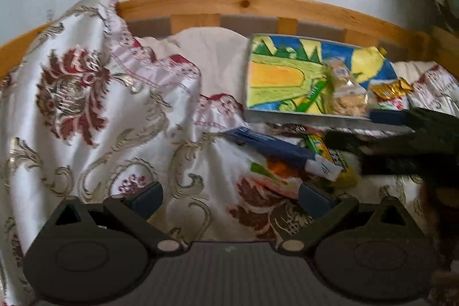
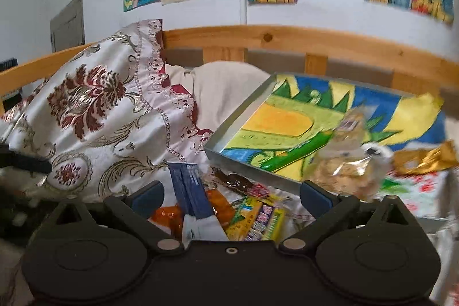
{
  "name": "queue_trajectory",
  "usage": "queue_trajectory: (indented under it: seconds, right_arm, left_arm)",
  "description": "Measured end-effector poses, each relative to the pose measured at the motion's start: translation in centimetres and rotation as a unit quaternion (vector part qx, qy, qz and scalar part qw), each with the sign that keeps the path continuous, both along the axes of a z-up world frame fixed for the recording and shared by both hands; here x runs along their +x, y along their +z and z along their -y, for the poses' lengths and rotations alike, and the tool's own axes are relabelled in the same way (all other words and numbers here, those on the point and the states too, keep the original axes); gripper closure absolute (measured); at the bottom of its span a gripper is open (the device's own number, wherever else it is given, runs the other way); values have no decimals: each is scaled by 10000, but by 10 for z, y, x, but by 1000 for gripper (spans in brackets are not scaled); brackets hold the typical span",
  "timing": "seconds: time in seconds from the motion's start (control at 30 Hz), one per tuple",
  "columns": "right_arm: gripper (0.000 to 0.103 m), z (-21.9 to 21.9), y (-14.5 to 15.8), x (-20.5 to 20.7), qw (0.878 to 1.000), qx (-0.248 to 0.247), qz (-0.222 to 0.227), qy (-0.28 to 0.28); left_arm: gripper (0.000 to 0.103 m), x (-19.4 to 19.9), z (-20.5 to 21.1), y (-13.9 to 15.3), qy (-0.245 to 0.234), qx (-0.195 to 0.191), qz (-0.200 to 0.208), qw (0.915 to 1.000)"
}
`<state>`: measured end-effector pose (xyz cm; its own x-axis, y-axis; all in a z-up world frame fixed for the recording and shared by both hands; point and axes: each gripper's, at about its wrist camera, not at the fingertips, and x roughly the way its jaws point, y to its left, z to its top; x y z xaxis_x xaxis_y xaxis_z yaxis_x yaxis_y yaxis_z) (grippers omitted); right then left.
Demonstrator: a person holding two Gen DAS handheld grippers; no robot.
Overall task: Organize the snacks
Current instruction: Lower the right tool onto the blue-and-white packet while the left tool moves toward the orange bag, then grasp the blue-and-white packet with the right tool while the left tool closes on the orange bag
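Note:
A grey metal tray [image 2: 243, 119] lined with a colourful drawing lies on the bed, also visible in the left wrist view as the tray [image 1: 301, 116]. A clear bag of biscuits [image 2: 344, 162] [image 1: 347, 96] and a gold wrapper [image 2: 424, 159] [image 1: 393, 89] rest at the tray's right end. In front of the tray lies a pile: a blue packet [image 2: 189, 191] [image 1: 272, 146], an orange packet [image 2: 169, 217] and a yellow candy box [image 2: 258, 220]. My right gripper [image 2: 231, 198] is open just above this pile, gripping nothing. My left gripper [image 1: 231, 200] is open over the bedspread, left of the pile.
A big white pillow with red floral pattern [image 1: 86, 93] stands at the left, a beige cushion [image 1: 212, 56] behind it. The wooden bed rail [image 1: 243, 5] runs along the back under wall drawings. The right gripper's dark body [image 1: 401, 145] reaches in from the right.

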<state>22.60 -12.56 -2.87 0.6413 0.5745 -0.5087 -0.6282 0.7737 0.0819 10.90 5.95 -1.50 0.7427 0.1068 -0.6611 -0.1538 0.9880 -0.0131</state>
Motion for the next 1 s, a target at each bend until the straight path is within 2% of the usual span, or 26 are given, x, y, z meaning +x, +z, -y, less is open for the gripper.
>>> queue_trajectory:
  seconds: [0.17,0.23,0.4,0.5,0.53,0.57,0.73,0.87,1.0]
  right_arm:
    - [15,-16,-19,21,9987,135,-270,409]
    - [16,-19,-26,22,9974,167,-346,602]
    - [29,-22,-41,21,9948,11,-532,872]
    - [40,-19,-45,22,9937,51,-669,893]
    - [49,-18,-46,22,9936,71,-667,907]
    - [62,-16,-45,22,9933,86,-678,927]
    - [64,-6,-42,22,9931,89,-719,922]
    - [64,9,-32,15,9957,-99,-352,855]
    - [64,23,-29,12,9963,-316,-200,768]
  left_arm:
    - [0,0,-3,-9,-108,-27,-269,9996]
    - [0,2,-5,-10,-102,20,-339,9994]
    - [0,17,-7,-10,-143,9,-403,9991]
    - [0,27,-2,-12,-283,2,-493,9984]
    - [0,29,-1,-13,-342,-20,-523,9980]
    - [0,31,0,-14,-394,-36,-549,9977]
    - [0,40,3,-24,-699,-26,-708,9950]
    - [0,52,6,-26,-835,-35,-703,9940]
    - [0,66,16,-26,-1026,-22,-637,9927]
